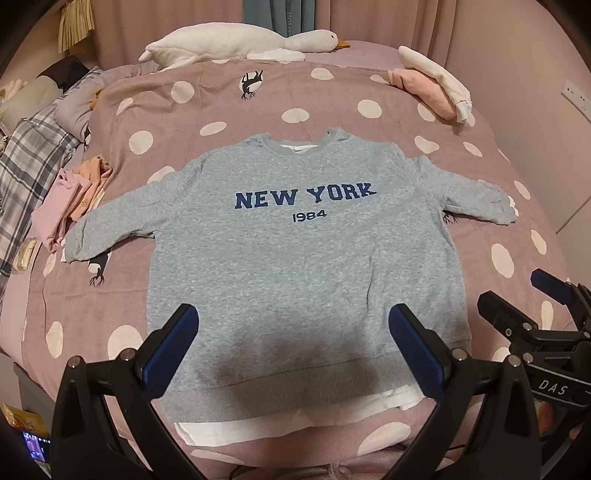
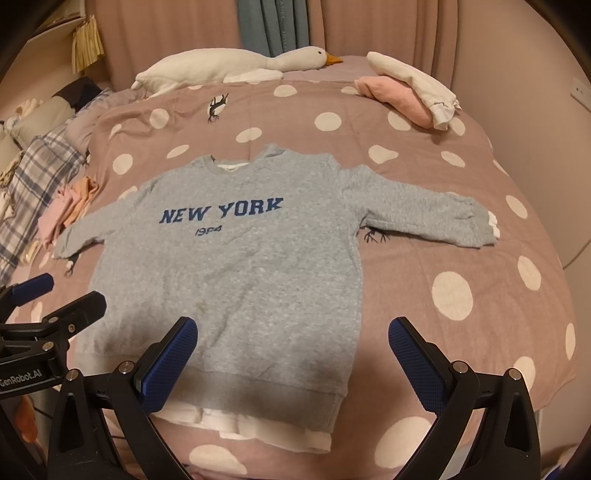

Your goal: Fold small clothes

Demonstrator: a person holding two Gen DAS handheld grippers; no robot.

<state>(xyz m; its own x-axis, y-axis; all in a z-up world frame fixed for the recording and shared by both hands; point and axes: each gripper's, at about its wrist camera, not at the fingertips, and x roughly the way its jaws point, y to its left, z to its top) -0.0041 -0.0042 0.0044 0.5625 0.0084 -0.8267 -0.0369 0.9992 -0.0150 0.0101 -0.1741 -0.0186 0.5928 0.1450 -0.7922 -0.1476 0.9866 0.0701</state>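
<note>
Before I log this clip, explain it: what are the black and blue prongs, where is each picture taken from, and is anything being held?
The prongs are hand-held tongs, one in each of a person's hands, each with a camera looking along its fingers. One picture is from the left tongs, the other from the right tongs. Both are open and hold nothing. On the polka-dot bedspread a grey NEW YORK sweatshirt lies flat, sleeves spread. A plush goose lies at the far edge, with small clothes bundled at the far right and left.

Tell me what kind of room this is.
Most likely a bedroom: the sweatshirt lies on a bed with a polka-dot cover, a plush goose at its far end and curtains behind.
</note>
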